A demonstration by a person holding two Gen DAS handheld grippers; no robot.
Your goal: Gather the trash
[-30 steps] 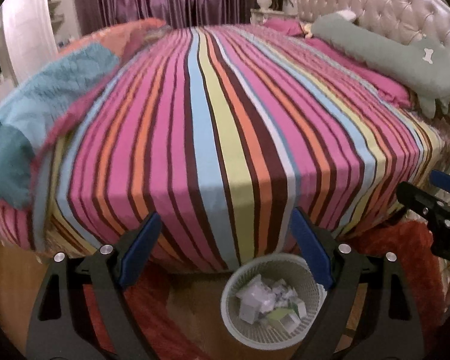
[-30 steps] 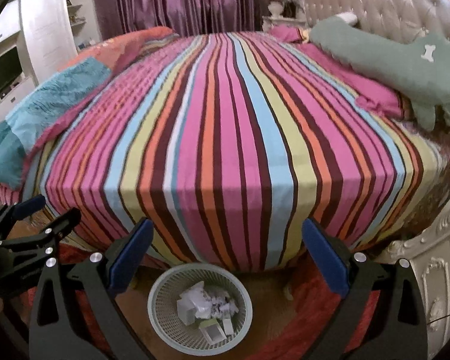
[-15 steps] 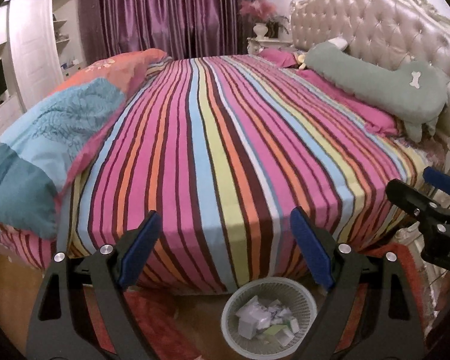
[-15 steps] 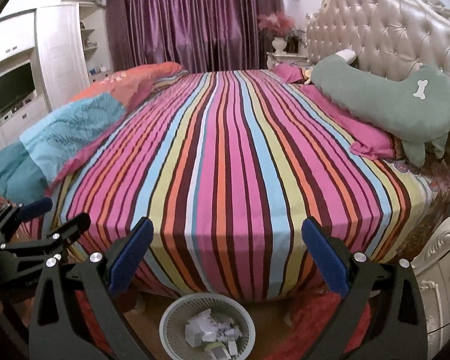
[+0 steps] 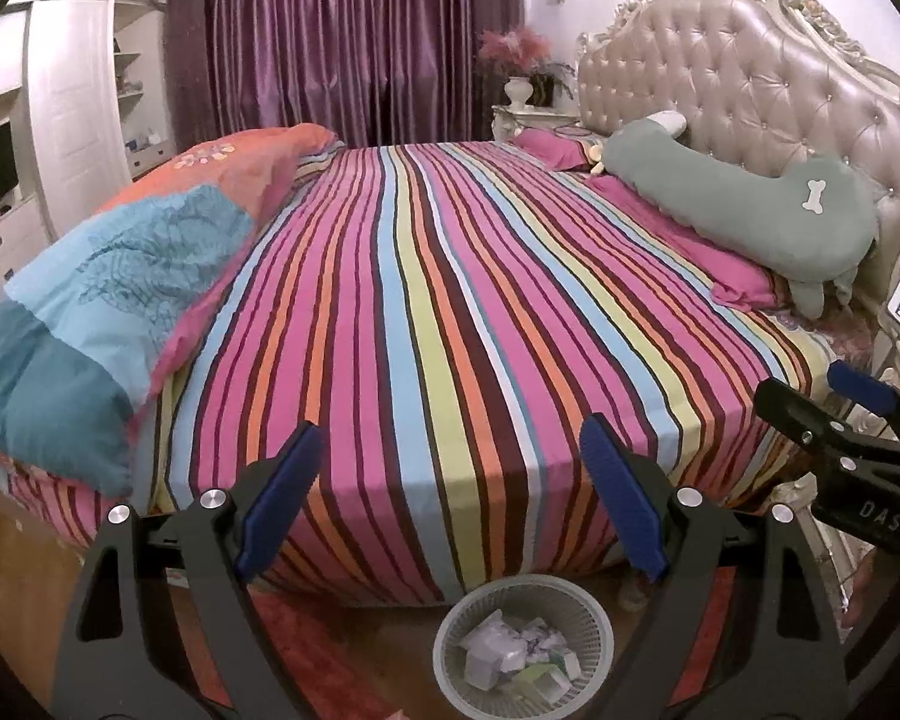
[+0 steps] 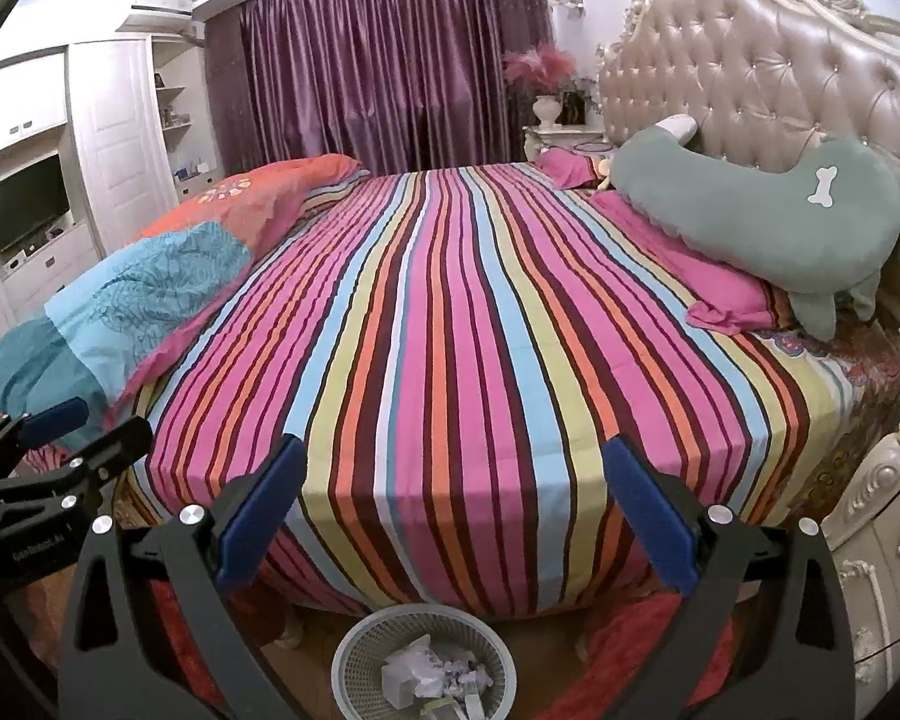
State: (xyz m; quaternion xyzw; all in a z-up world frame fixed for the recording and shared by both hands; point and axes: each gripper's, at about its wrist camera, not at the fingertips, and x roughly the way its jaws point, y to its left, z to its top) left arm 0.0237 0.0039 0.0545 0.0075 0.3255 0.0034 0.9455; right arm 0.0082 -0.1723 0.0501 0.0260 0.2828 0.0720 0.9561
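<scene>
Trash [image 5: 519,657] [image 6: 435,675]: crumpled paper and small cartons, all inside the bin [image 5: 594,618] [image 6: 354,654]. White mesh bin sits on the floor at the foot of the bed, low in both views, below and between each claw's fingers. In the left view it's nearer the right-side finger; in the right view nearer the left-side one.

Left claw [image 5: 450,492]: fingers spread wide, blue pads facing each other, nothing between them. It hangs above the bin, pointed at the bed.

Right claw [image 6: 453,507]: also spread wide, holding nothing, same heading. Each claw shows at the edge of the other's view, so they sit side by side, apart, no contact.

Red rug [image 5: 306,648] [image 6: 642,642] under and beside the bin.

Past the fingertips: bed with striped sheet [image 5: 450,300] [image 6: 450,312], flat, no loose items visible on it.

Left of the claws: folded blue and orange quilt [image 5: 120,276] [image 6: 138,294] along the bed edge.

Right and farther: green bolster [image 5: 744,204] [image 6: 768,222] with a bone patch, lying on pink pillows against the tufted headboard [image 5: 750,84] [image 6: 768,78].

Far end: purple curtains [image 5: 354,48] [image 6: 378,60], vase [image 5: 519,90] [image 6: 547,111] with pink plumes on the nightstand, white cabinets far left.
</scene>
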